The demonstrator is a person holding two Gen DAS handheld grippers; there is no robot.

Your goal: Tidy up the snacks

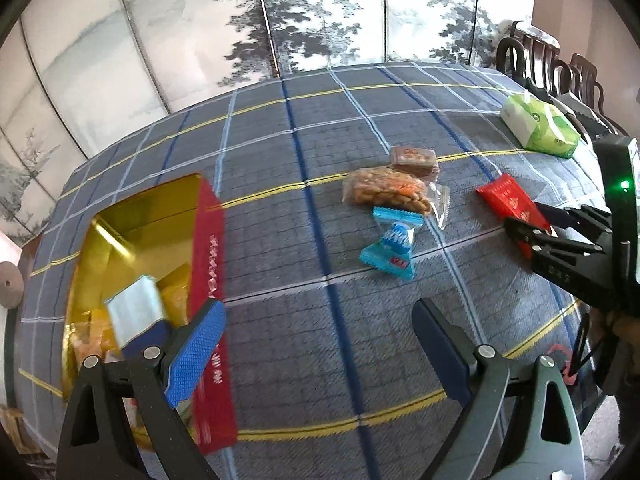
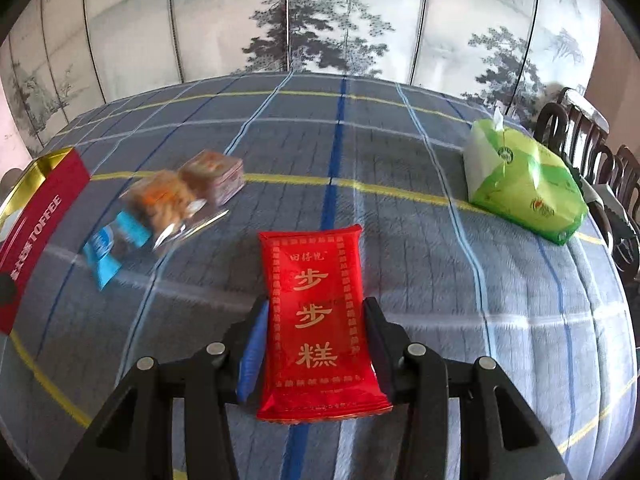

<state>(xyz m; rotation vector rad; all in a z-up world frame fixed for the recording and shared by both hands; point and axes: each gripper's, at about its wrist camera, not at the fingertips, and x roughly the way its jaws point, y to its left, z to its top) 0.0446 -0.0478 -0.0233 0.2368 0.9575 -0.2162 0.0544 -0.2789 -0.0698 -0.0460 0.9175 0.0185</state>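
A red toffee box [image 1: 210, 312] with a gold inside sits at the left of the table and holds several snacks. My left gripper [image 1: 320, 332] is open and empty beside its right wall. A peanut bag [image 1: 384, 190], a brown packet [image 1: 414, 160] and a blue packet [image 1: 390, 246] lie mid-table. My right gripper [image 2: 316, 344] is shut on a red cake packet [image 2: 316, 320]; the packet also shows in the left wrist view [image 1: 512, 204]. The box [image 2: 36, 232], blue packet [image 2: 110, 246], peanut bag [image 2: 164, 200] and brown packet [image 2: 214, 176] show left in the right wrist view.
A green tissue pack [image 2: 520, 184] lies at the far right of the plaid tablecloth [image 2: 440, 300]; it also shows in the left wrist view [image 1: 540, 126]. Dark wooden chairs [image 2: 592, 148] stand past the right edge. A painted folding screen [image 2: 320, 20] stands behind the table.
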